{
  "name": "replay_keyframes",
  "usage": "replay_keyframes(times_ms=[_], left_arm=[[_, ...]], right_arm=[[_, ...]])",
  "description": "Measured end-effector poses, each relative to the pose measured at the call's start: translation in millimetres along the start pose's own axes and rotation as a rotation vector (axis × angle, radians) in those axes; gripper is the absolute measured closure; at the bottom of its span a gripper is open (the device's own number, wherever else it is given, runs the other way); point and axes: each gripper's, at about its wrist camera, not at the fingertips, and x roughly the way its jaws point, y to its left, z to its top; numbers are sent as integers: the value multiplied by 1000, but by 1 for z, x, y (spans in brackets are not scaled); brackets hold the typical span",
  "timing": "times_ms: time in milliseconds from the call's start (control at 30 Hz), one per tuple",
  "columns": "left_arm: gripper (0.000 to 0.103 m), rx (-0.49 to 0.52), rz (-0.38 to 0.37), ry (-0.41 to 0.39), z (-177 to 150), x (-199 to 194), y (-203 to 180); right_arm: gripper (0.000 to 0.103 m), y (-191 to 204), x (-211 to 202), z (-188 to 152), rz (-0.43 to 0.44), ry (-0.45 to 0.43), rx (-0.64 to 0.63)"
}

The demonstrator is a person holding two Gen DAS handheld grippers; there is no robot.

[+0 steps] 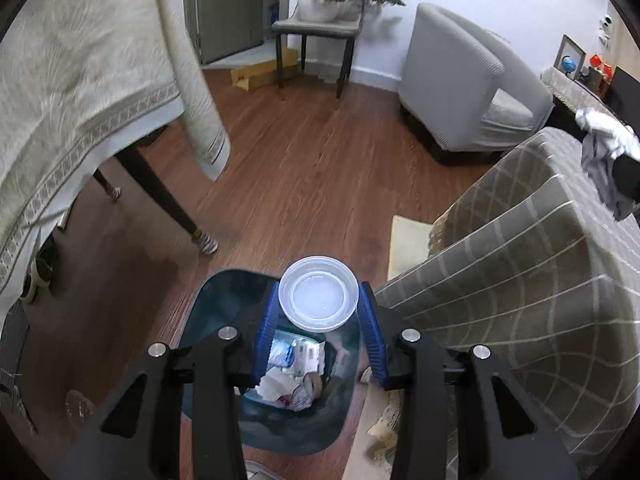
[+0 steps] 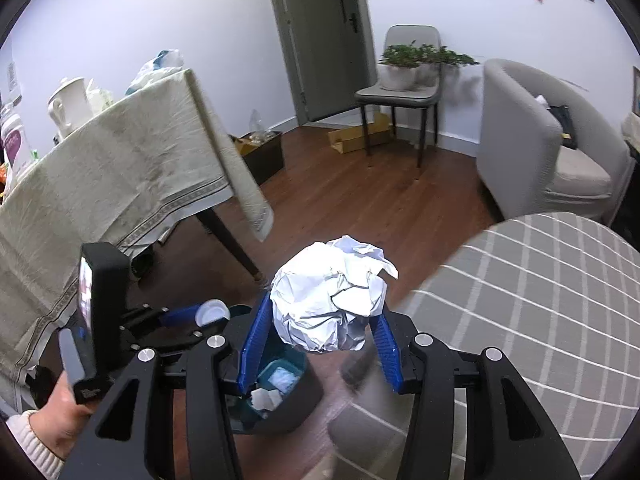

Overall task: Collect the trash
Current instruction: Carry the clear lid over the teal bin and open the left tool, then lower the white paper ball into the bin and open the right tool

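Got both hands loaded: my left gripper [image 1: 319, 312] is clamped on a clear plastic lid [image 1: 319, 293], hanging right over the open teal trash bin [image 1: 224, 292] on the wood floor, and my right gripper [image 2: 320, 330] is squeezing a crumpled ball of white paper [image 2: 332, 298] just above and beside that same bin [image 2: 276, 396]. I'd say drop the lid first since it's already centered. Then I'd slide the paper ball fully over the opening before letting go, or it'll probably bounce off the rim.

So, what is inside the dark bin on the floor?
Inside the bin lie crumpled white papers and small wrappers, heaped at the bottom. The clear plastic lid held above and the left gripper cover part of the opening, so whatever lies deeper is hidden.
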Motion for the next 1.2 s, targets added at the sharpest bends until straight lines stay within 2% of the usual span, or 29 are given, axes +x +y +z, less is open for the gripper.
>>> replay_keyframes(times_ms=[567, 667, 733, 900, 1200], left_arm=[[61, -36, 14, 208, -37, 40, 68], [53, -40, 13, 234, -42, 45, 74], [47, -45, 5, 230, -43, 44, 78], [42, -53, -4, 199, -41, 35, 85], [41, -84, -2, 77, -26, 0, 95]], right_arm=[[53, 65, 62, 4, 66, 74, -41], [54, 73, 71, 2, 69, 89, -49], [54, 76, 77, 2, 70, 96, -49], [54, 84, 91, -1, 75, 122, -50], [54, 91, 124, -17, 65, 201, -56]])
